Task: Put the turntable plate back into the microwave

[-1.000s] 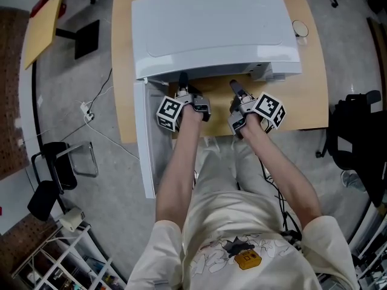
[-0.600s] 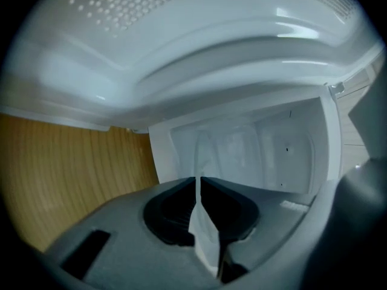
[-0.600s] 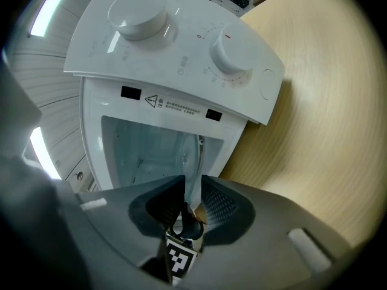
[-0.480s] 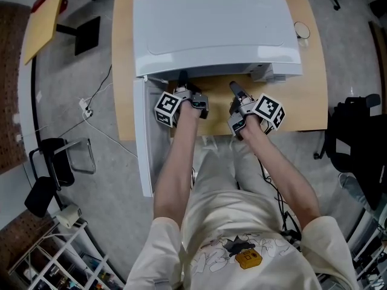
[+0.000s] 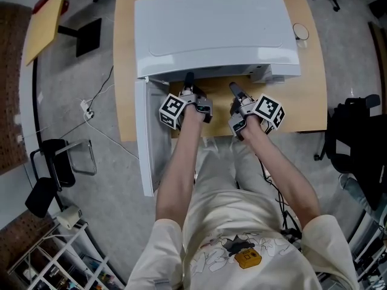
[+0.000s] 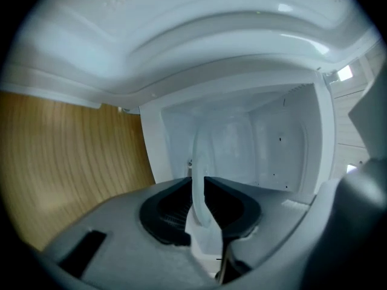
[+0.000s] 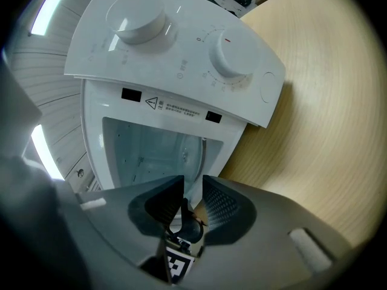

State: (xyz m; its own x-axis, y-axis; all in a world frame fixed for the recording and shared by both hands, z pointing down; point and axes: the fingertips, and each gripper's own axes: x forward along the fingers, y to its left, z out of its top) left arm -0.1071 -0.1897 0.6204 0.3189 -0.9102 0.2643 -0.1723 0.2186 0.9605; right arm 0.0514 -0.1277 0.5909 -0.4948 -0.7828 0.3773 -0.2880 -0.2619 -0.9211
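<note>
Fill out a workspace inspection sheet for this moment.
Surface: wooden table, carrying the microwave.
Job's things: white microwave, door swung open to the left; turntable plate edge-on at the cavity mouth.
Clutter: small round object on the table's far right corner.
Grippers: left gripper shut on the plate; right gripper jaws nearly together, grip unclear.
Cables: white cable with plug on the floor at left.
Surroundings: black chair, white rack, grey floor.
</note>
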